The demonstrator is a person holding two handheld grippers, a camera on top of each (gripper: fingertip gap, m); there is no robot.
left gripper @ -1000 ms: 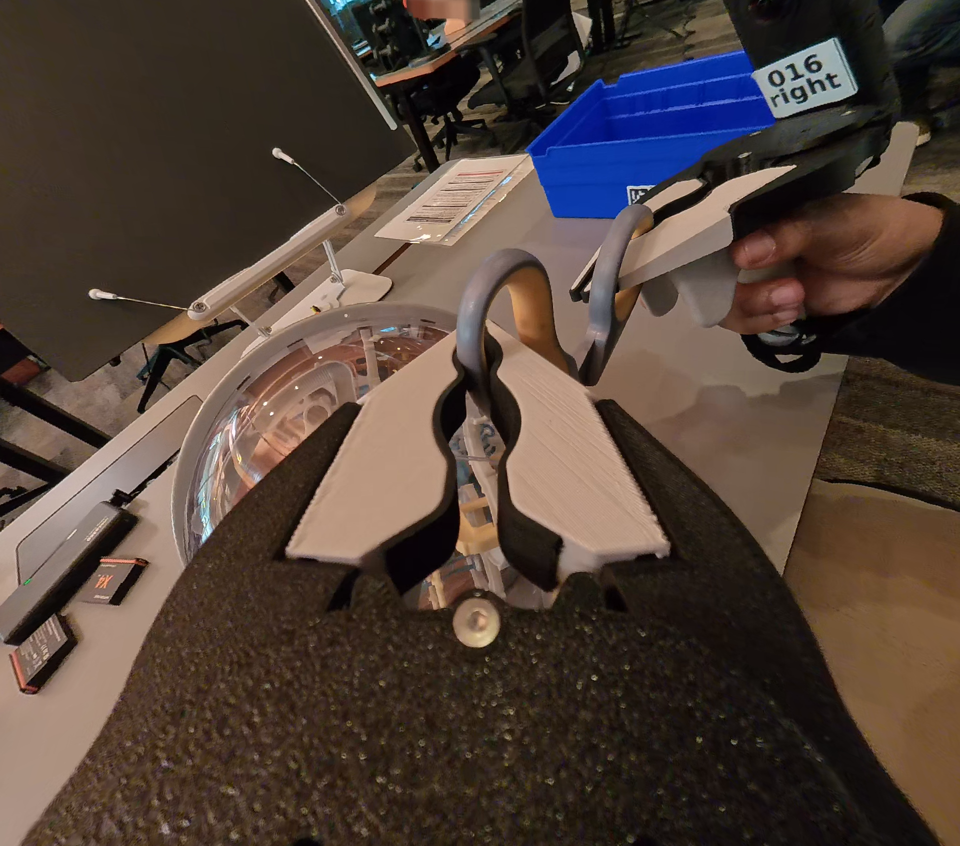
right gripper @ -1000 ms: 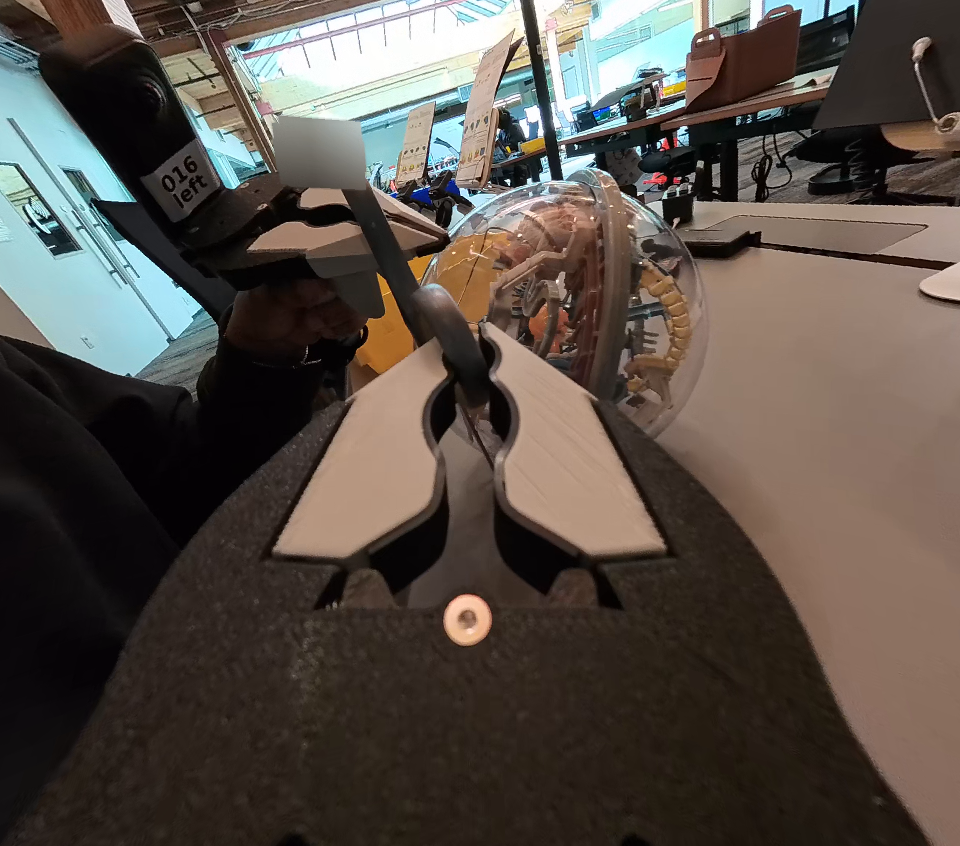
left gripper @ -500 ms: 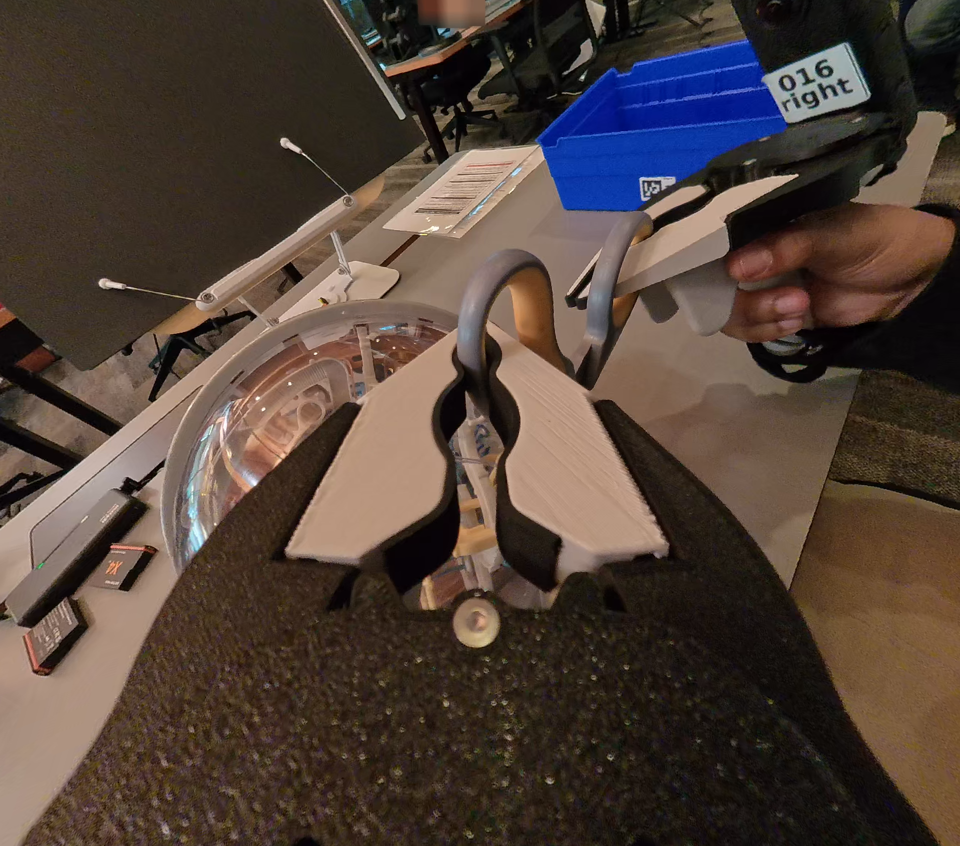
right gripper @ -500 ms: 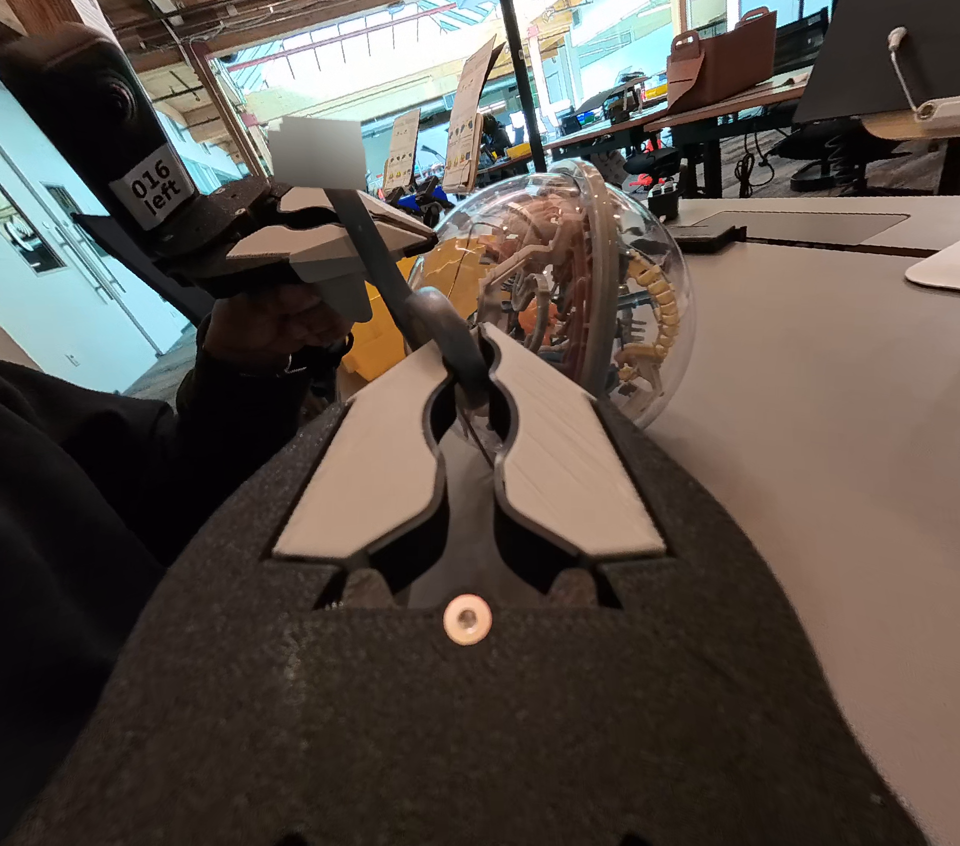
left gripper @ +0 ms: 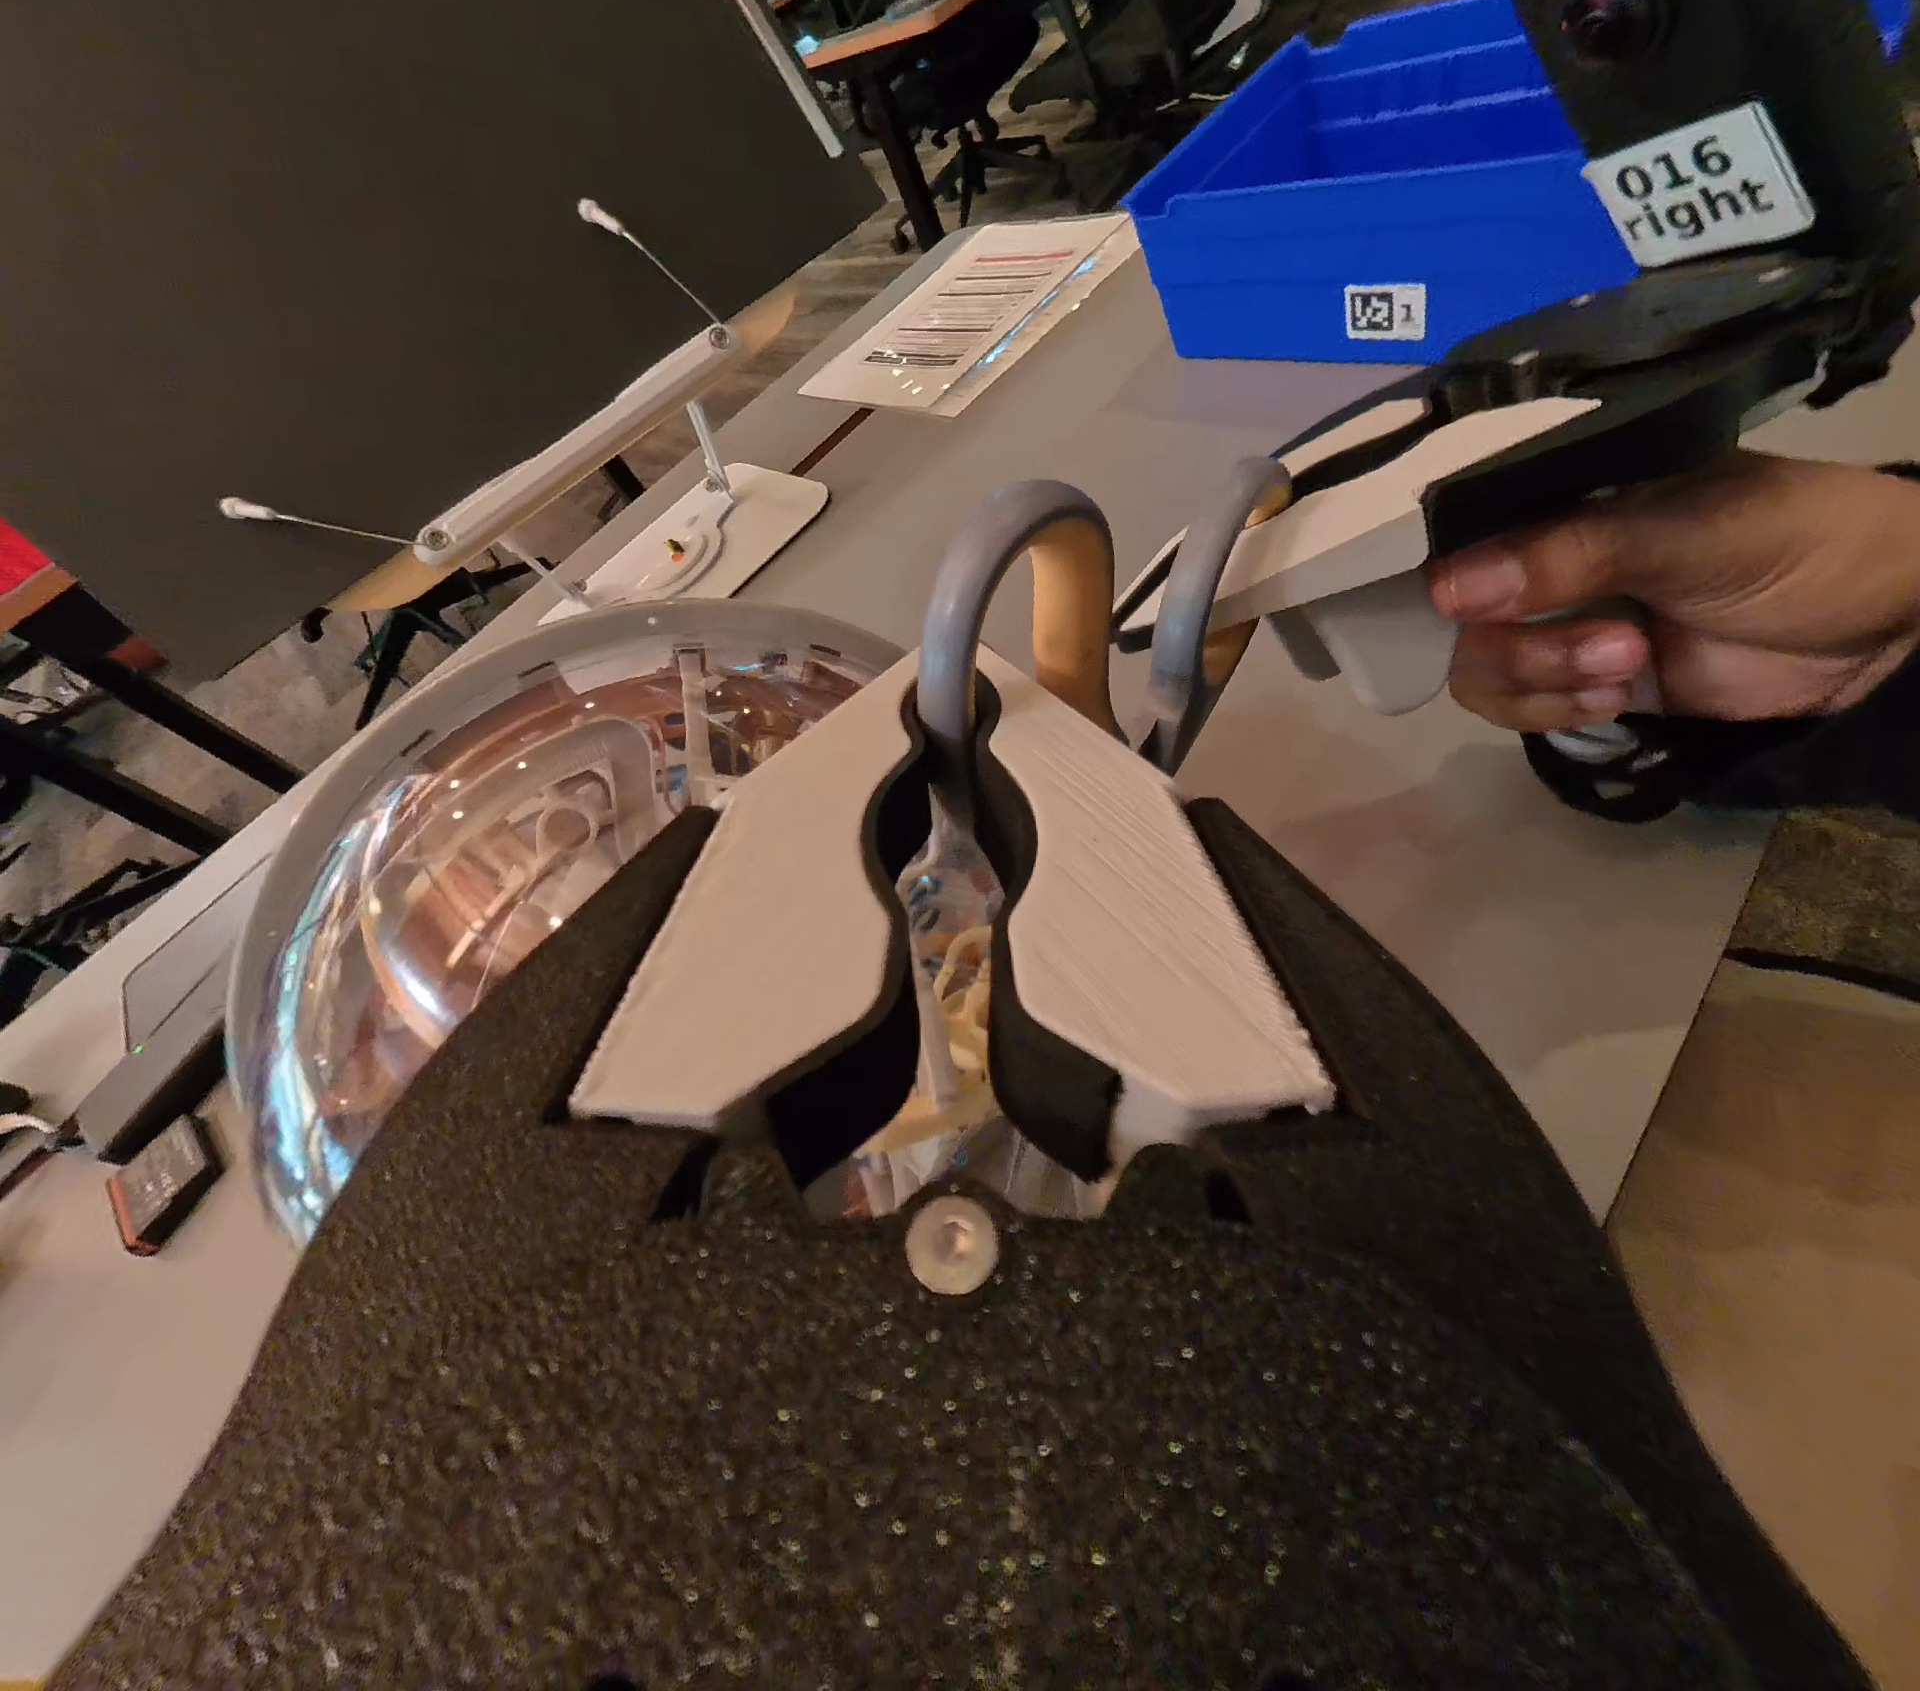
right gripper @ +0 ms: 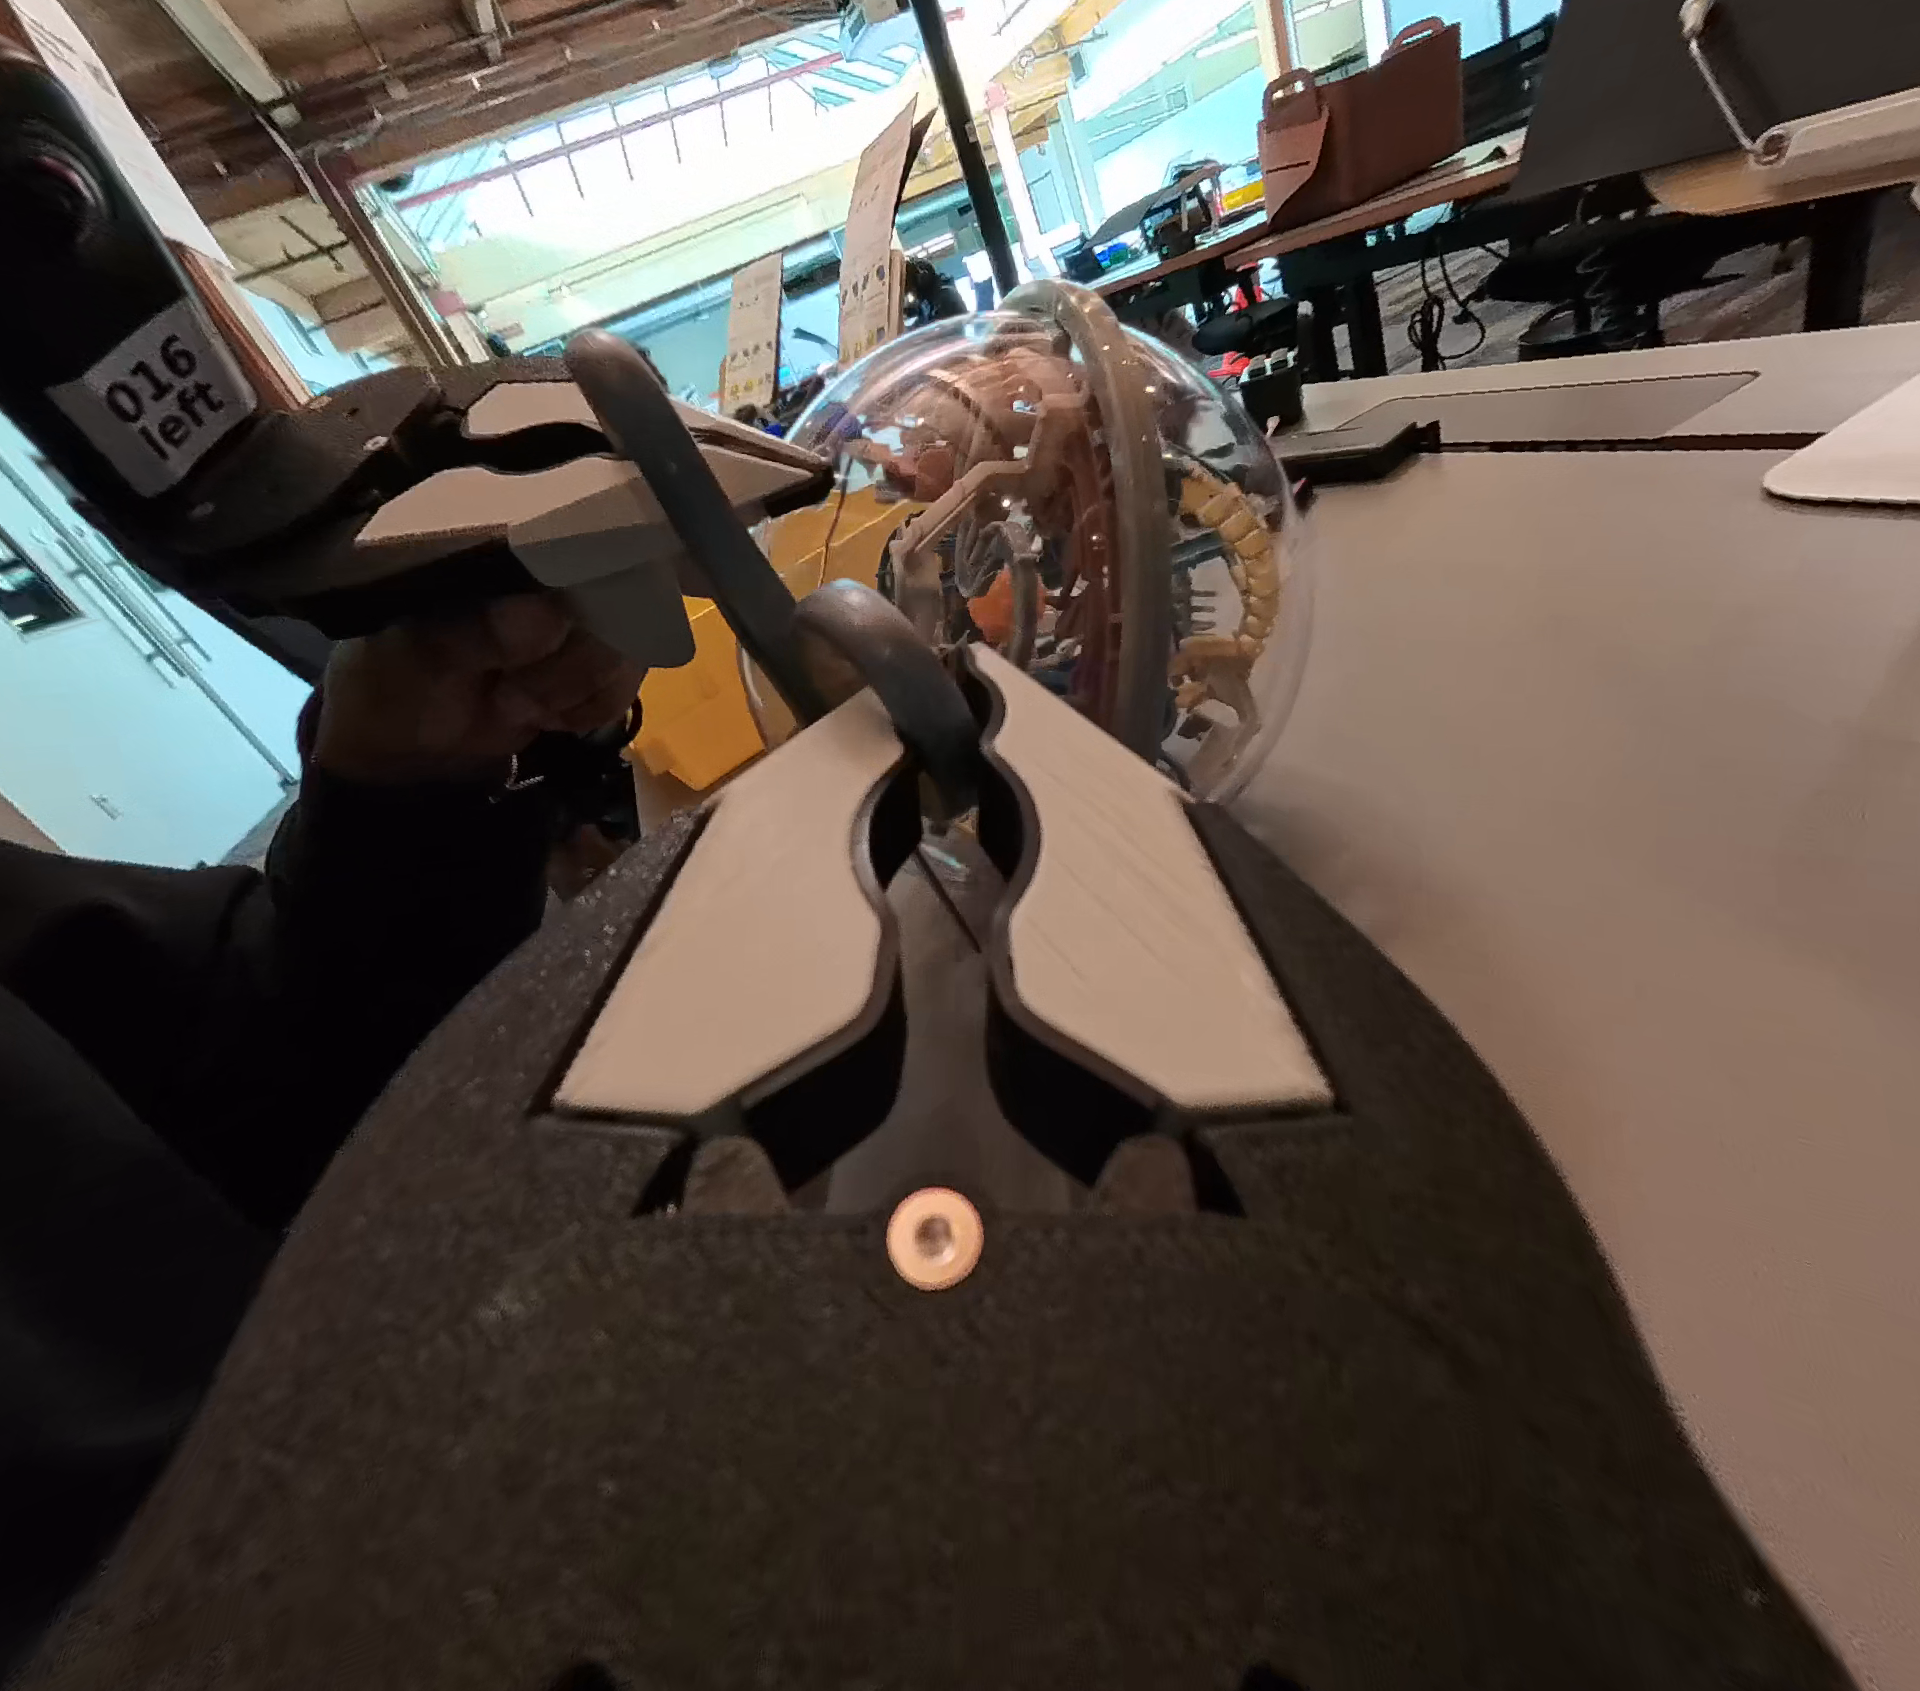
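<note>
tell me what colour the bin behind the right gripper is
Blue bin, clearest in the left wrist view.

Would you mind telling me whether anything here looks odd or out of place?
Only the scissors: each handle loop is pinched by a different gripper, the left hand-held gripper and the right hand-held gripper, held in the air beside the clear maze ball.

The scissors' (left gripper: 1023,592) blades are hidden below the left gripper (left gripper: 956,706), so only the grey handle loops show, and the blade tips cannot be seen in either view. The clear maze ball (left gripper: 468,831) is covered on its near side by that gripper's black body. Right of the ball, the blue bin (left gripper: 1351,207) is cut off by the picture's edge and partly hidden behind the right gripper's (left gripper: 1195,581) camera housing. A mosaic patch covers a person beyond the ball.
</note>
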